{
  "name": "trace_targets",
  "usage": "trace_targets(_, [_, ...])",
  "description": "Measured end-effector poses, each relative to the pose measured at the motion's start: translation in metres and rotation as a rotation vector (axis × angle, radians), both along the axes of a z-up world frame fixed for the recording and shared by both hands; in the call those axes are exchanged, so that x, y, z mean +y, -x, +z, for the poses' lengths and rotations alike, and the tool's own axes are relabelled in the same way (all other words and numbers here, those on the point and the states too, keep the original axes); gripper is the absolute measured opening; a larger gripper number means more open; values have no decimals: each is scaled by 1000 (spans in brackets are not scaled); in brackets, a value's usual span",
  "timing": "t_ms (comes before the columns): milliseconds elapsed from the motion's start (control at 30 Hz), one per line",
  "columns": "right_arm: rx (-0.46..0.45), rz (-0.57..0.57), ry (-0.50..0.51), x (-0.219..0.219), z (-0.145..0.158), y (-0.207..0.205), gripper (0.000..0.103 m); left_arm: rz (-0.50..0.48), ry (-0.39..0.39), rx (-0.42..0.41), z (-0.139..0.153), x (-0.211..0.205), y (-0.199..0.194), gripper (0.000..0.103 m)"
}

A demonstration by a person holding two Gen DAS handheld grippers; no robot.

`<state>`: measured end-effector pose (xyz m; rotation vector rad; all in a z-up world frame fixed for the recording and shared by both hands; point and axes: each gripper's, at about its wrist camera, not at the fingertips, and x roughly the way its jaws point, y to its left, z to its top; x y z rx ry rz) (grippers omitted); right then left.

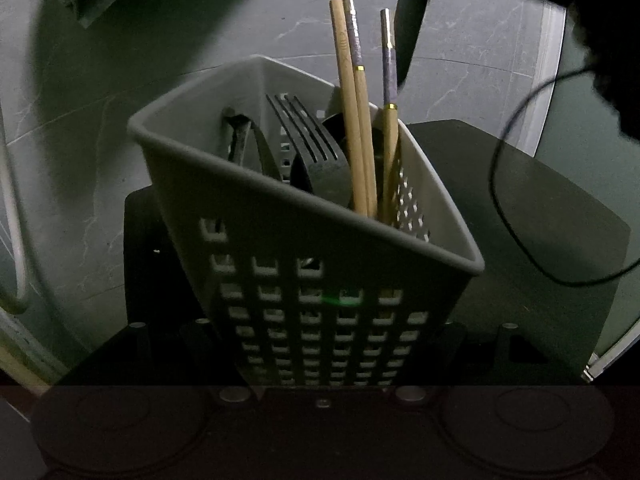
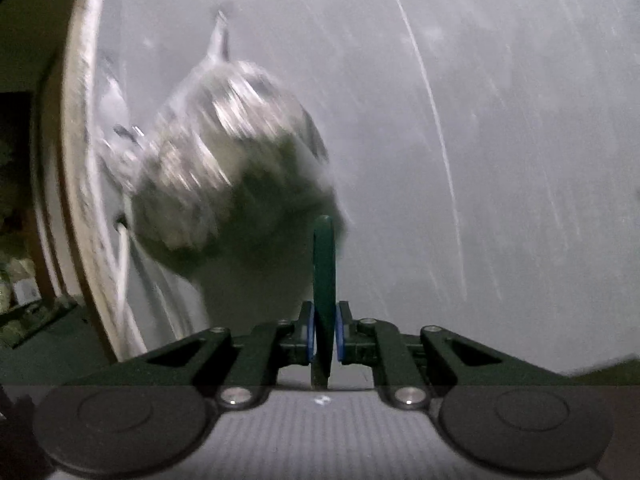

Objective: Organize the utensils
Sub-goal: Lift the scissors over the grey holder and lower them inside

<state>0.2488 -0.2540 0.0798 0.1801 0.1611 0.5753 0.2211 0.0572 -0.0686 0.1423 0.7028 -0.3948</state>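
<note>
In the left wrist view a grey perforated utensil holder [image 1: 320, 264] fills the middle, tilted, held between my left gripper's [image 1: 320, 344] fingers, which are shut on its lower wall. Inside stand three wooden chopsticks [image 1: 360, 128], a black slotted spatula [image 1: 308, 132] and another dark utensil [image 1: 248, 140]. A dark knife-like blade [image 1: 412, 28] hangs above the holder at top right. In the right wrist view my right gripper [image 2: 324, 336] is shut on a thin dark green utensil handle [image 2: 324, 264] that sticks up between the blue pads [image 2: 307, 336].
A small black table [image 1: 540, 208] sits under the holder on a grey marble floor [image 1: 120, 128]. A black cable [image 1: 516, 216] loops over the table at right. In the blurred right wrist view a tied clear plastic bag [image 2: 224, 152] lies on the grey floor by a door frame [image 2: 76, 160].
</note>
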Motion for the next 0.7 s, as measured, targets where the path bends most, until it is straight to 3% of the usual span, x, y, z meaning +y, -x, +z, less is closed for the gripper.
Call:
trace_targets(167, [-123, 97, -57, 8, 45, 20, 11, -1, 1, -1, 0, 0, 0, 77])
trace_targets(333, [-182, 180, -100, 20, 67, 33, 11, -2, 1, -1, -1, 0, 0, 77])
trace_targets(467, [-156, 248, -116, 38, 62, 30, 11, -1, 2, -1, -1, 0, -1, 77])
trace_targets(700, [-27, 350, -106, 85, 17, 12, 11, -4, -1, -1, -1, 0, -1, 77])
